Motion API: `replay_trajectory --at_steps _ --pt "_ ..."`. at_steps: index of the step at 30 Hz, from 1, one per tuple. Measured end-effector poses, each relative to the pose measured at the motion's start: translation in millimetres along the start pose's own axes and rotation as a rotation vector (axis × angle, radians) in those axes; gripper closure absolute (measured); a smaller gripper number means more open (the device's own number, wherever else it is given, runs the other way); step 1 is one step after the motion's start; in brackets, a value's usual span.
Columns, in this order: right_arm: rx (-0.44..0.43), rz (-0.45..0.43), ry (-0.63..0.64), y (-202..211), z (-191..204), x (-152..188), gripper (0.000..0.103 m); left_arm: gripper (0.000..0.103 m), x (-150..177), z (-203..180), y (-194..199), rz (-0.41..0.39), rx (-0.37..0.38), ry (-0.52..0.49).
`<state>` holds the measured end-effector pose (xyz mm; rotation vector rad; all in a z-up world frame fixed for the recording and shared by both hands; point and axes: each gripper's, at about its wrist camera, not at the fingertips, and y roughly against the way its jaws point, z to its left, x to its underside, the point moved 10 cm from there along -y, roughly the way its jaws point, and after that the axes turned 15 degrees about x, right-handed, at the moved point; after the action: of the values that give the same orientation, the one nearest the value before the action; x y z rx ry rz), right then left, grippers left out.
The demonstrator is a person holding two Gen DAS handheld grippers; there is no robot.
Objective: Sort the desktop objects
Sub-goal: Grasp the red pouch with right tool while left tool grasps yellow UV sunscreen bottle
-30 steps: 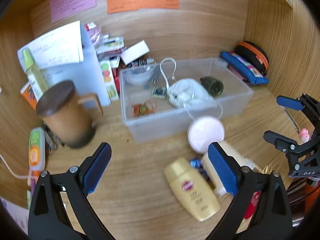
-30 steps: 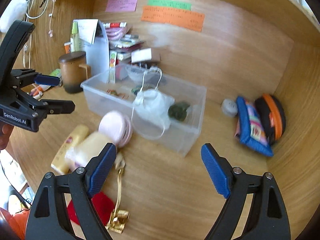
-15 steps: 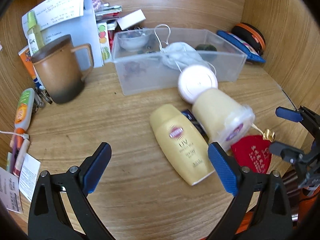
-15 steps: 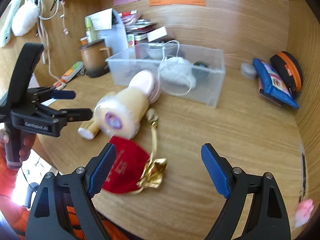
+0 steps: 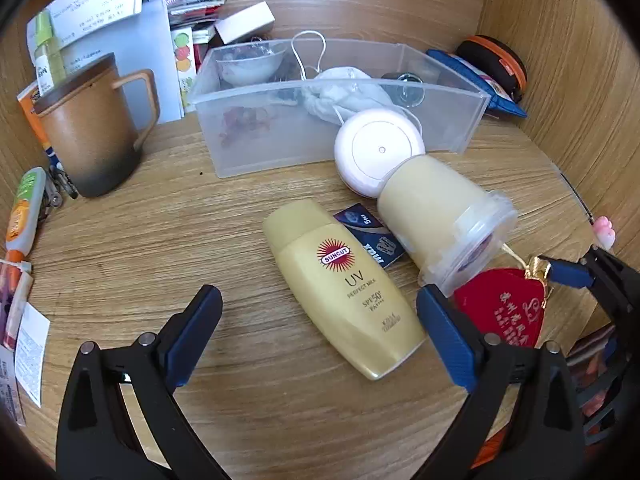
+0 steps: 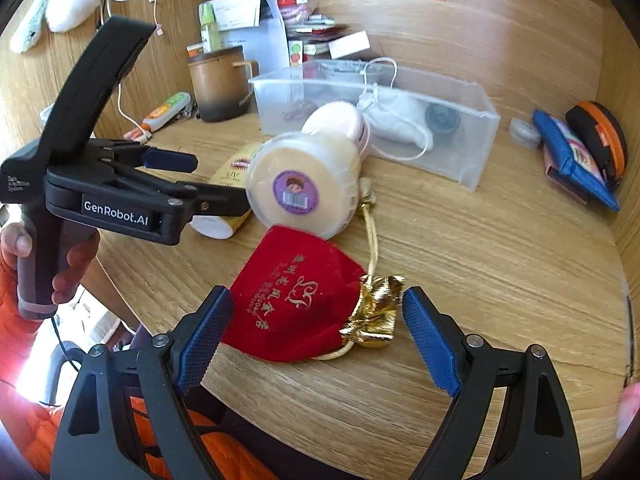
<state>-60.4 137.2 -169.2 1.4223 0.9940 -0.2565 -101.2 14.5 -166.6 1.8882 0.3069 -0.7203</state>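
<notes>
Right hand-held gripper [image 6: 312, 336] spread, empty; red pouch [image 6: 296, 300] between its fingers. Left hand-held gripper [image 5: 320, 336] spread; sunscreen bottle [image 5: 344, 292] at twelve o'clock.

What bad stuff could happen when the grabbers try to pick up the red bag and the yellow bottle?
The cream tub lies on its side against the red pouch, so it might roll when the pouch is pulled. The gold cord runs under the tub and could snag. The sunscreen bottle is smooth and lies slantwise between the left gripper jaws, so it may slip or twist. The right gripper is close beside it; they could bump.
</notes>
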Motion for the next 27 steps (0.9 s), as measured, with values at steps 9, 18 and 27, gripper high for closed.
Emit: replay_trajectory --at_steps 9,18,27 --pt "0.004 -0.018 -0.054 -7.1 -3.8 -1.2 0.022 0.004 -0.9 5.3 -14.6 0.022 -0.022 0.013" --pt "0.015 -0.037 -0.048 -9.4 -6.7 -5.8 0.057 0.004 -7.0 11.9 -21.0 0.005 -0.074 -0.004" --pt "0.032 -0.034 -0.125 -3.7 -35.9 -7.7 0.072 0.041 -11.8 12.0 -13.2 -0.047 -0.049 -0.002"
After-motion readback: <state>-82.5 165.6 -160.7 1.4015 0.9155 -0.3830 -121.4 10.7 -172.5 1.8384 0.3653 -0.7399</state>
